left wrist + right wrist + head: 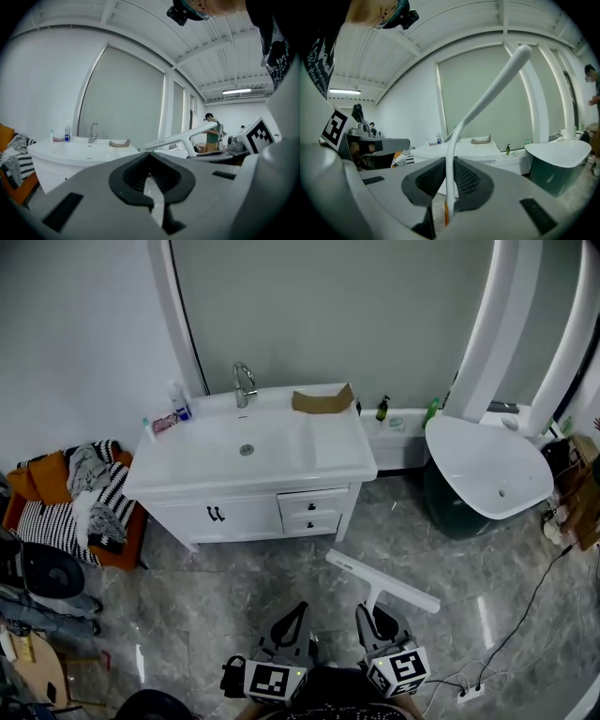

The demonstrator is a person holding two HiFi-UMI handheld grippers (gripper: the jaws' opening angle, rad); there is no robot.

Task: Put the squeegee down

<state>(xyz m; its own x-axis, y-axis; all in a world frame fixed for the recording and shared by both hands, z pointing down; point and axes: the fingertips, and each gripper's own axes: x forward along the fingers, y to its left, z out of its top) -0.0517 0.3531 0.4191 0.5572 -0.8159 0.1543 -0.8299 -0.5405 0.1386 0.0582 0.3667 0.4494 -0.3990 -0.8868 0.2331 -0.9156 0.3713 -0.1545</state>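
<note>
Right gripper (377, 613): clamped on the squeegee (384, 583) by its handle, ribbed pads pressing either side of the thin white stem.
Left gripper (292, 613): jaws together with nothing between them; hangs just beside the right one, apart from the squeegee.
Squeegee, place: held off the floor (216, 615), out ahead of the right jaws, in front of the sink (246, 470) cabinet; touches nothing but the pads.
Blade: long white bar set crosswise on the handle, slanting in the head view, one end toward the sink drawers, the other toward the tub (487, 470).
Weight: judged light, going by the slim stem and plastic look.
Stiffness: bar and handle likely rigid; wiping edge too small to make out, probably soft.
Surface: smooth and glossy, likely slippery against anything but ribbed pads.
Balance: top-heavy by judgement; the long bar far from the grip could swing or twist about the pads.
Where to hold: on the handle, as now; a hold nearer the joint with the bar would curb swing.
Fragility: low; a gentle set-down seems enough.
Set-down: needs a flat spot long enough for the bar; sink top and floor both appear to qualify.
</note>
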